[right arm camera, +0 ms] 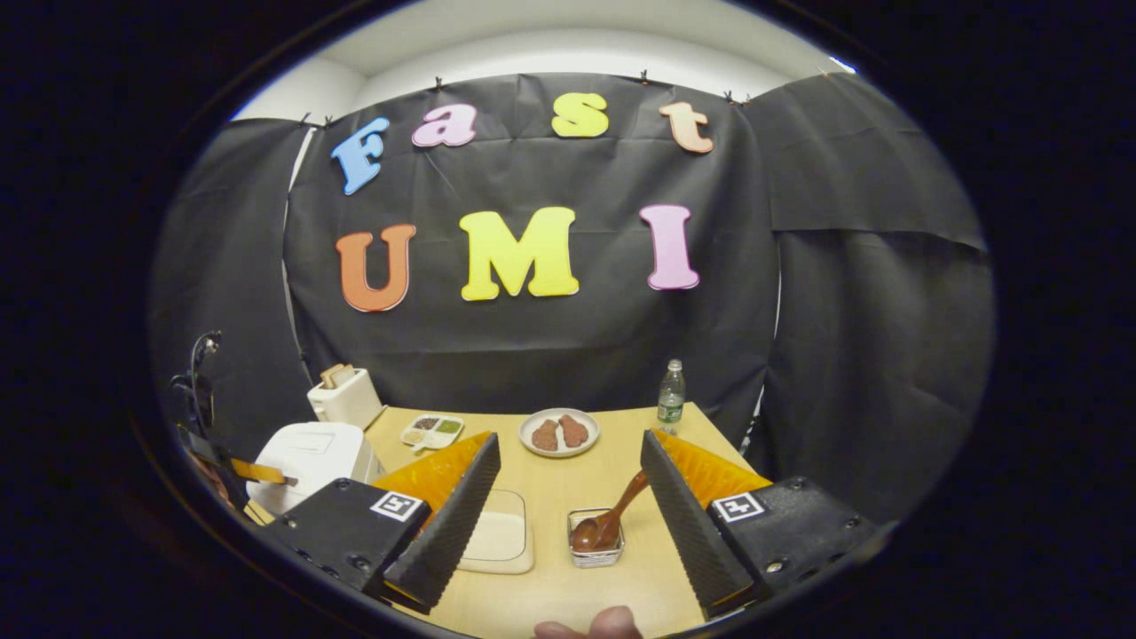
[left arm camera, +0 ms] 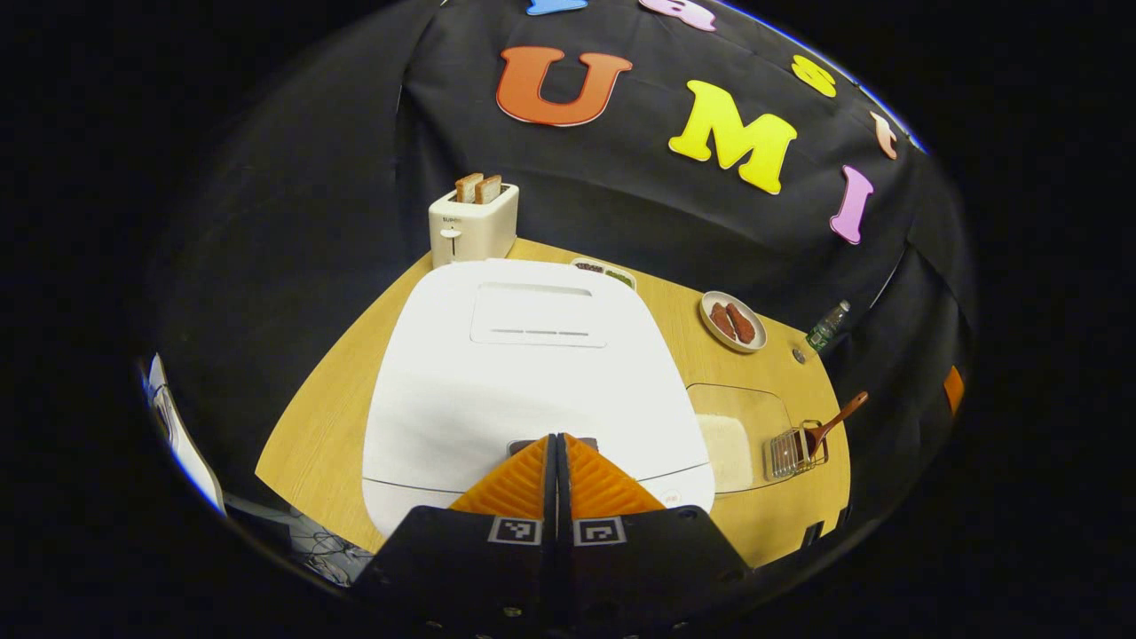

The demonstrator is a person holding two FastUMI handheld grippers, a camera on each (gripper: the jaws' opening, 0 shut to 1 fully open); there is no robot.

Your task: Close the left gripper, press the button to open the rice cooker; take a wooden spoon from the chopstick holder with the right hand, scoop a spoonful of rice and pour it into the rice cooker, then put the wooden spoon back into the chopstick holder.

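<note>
While the left gripper (left arm camera: 556,441) has its two orange fingers pressed flat together, its tip sits right over the dark button (left arm camera: 522,443) at the front edge of the rice cooker (left arm camera: 532,373). The lid looks shut, so the push is likely the step in hand, and the button lies straight ahead at 12 o'clock from that gripper.

The right gripper (right arm camera: 568,461) is spread wide and holds nothing. Between its fingers, a bit low and toward 1 o'clock, stands the chopstick holder (right arm camera: 595,555) on the worktop (right arm camera: 568,595). The wooden spoon (right arm camera: 612,519) rests in it, bowl down, with its handle leaning up toward 1 o'clock. The right gripper is much nearer the spoon than the left one is. The tray of rice (right arm camera: 499,537) lies just beside the holder, at 9 o'clock from it.
</note>
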